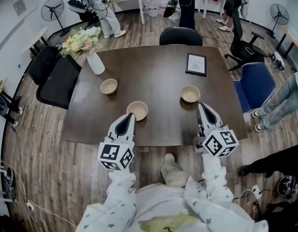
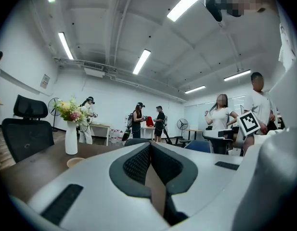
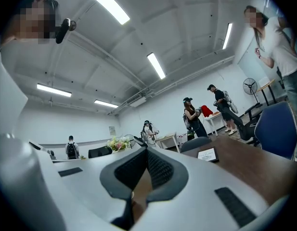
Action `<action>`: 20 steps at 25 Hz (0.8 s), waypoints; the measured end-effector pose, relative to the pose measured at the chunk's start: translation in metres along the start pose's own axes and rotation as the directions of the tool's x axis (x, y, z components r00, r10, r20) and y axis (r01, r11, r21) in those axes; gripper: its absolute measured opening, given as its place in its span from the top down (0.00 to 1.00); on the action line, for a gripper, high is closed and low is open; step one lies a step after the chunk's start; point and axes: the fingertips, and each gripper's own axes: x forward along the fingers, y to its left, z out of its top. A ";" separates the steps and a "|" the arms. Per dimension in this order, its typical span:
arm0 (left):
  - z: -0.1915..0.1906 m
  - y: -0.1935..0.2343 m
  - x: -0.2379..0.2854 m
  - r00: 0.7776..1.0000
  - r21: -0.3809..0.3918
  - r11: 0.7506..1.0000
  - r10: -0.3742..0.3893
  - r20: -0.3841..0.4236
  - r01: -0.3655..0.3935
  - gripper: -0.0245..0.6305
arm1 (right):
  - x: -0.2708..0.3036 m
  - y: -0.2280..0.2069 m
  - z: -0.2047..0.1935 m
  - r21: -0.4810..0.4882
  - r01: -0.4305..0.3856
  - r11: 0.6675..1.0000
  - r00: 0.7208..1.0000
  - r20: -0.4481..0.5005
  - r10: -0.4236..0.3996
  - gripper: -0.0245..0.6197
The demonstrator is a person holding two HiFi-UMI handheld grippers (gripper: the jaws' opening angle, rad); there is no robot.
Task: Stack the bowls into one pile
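A: Where are the bowls sitting right now?

B: All three are lying apart on the dark table [image 1: 153, 74], and nothing is nested yet. The near bowl [image 1: 137, 110] is resting just beyond the left gripper [image 1: 131, 116]. The left bowl [image 1: 108, 86] is sitting further back, toward the vase [image 1: 95, 62] of flowers. The right bowl [image 1: 191, 94] is lying just ahead of the right gripper [image 1: 202, 106].

A: And the jaws?

B: Both pairs are meeting at the tips, with nothing between them. Each gripper's own view is showing only tabletop past the pads.

A: What's worrying you?

B: If they go in closed like that, they're going to shove a bowl rather than pinch its rim. The tabletop is looking smooth enough to let a bowl skate. The left tip may be brushing the near bowl, but from the head view I'm not managing to tell. Reaching for the left bowl is also risking a knock to the vase. A bowl lowered off-centre is likely to sit tilted in the pile.

A: The room?

B: It's a busy office. A framed card [image 1: 196, 64] is lying at the table's far side and chairs [image 1: 180, 36] are ringing the table. People [image 1: 186, 4] are standing at the back, and fans [image 1: 52, 8] are standing on the plank floor [image 1: 42, 144].
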 end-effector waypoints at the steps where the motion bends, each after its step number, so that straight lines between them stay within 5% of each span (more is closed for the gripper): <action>1: 0.004 0.001 0.012 1.000 0.002 1.000 -0.002 0.005 0.002 0.93 | 0.008 -0.009 0.004 0.003 0.008 1.000 1.000 0.003 -0.008 0.93; 9: 0.005 -0.004 0.086 0.998 -0.021 0.998 -0.054 -0.023 0.054 0.93 | 0.056 -0.063 0.023 0.015 0.054 0.998 0.999 -0.007 -0.054 0.93; 20: -0.031 -0.046 0.182 0.983 -0.081 0.986 -0.152 -0.106 0.143 0.93 | 0.099 -0.142 -0.002 0.043 0.055 0.998 0.991 -0.127 -0.050 0.93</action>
